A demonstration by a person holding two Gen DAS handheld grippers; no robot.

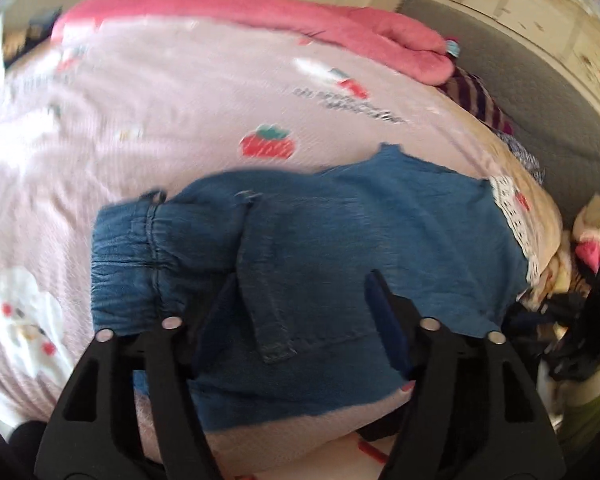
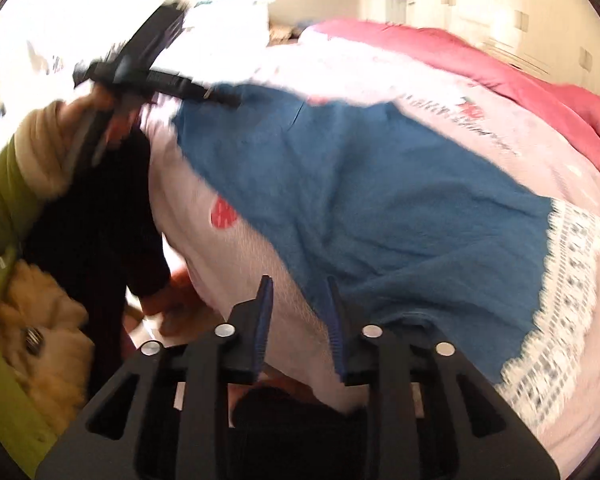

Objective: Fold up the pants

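Observation:
Blue denim pants (image 1: 340, 232) lie spread on a pink printed bedspread (image 1: 140, 120), elastic waistband (image 1: 128, 264) to the left and a pocket flap towards me. My left gripper (image 1: 300, 284) hovers over the pocket area, its jaws wide apart and not pinching the cloth. In the right wrist view the pants (image 2: 360, 184) stretch away from my right gripper (image 2: 298, 284), which stands at their near edge. A narrow gap shows between its pads (image 2: 266, 300), with bedspread (image 2: 260, 248) visible through it. The left gripper (image 2: 220, 96), held by a sleeved hand (image 2: 52, 132), shows blurred at the far end.
A pink quilt (image 1: 260, 12) is bunched along the far side of the bed. A lace-edged cloth (image 2: 560, 280) lies beside the pants, and a striped garment (image 1: 476, 100) and heaped clothes (image 1: 592, 240) sit at the right. The person's dark trouser legs (image 2: 100, 220) stand by the bed edge.

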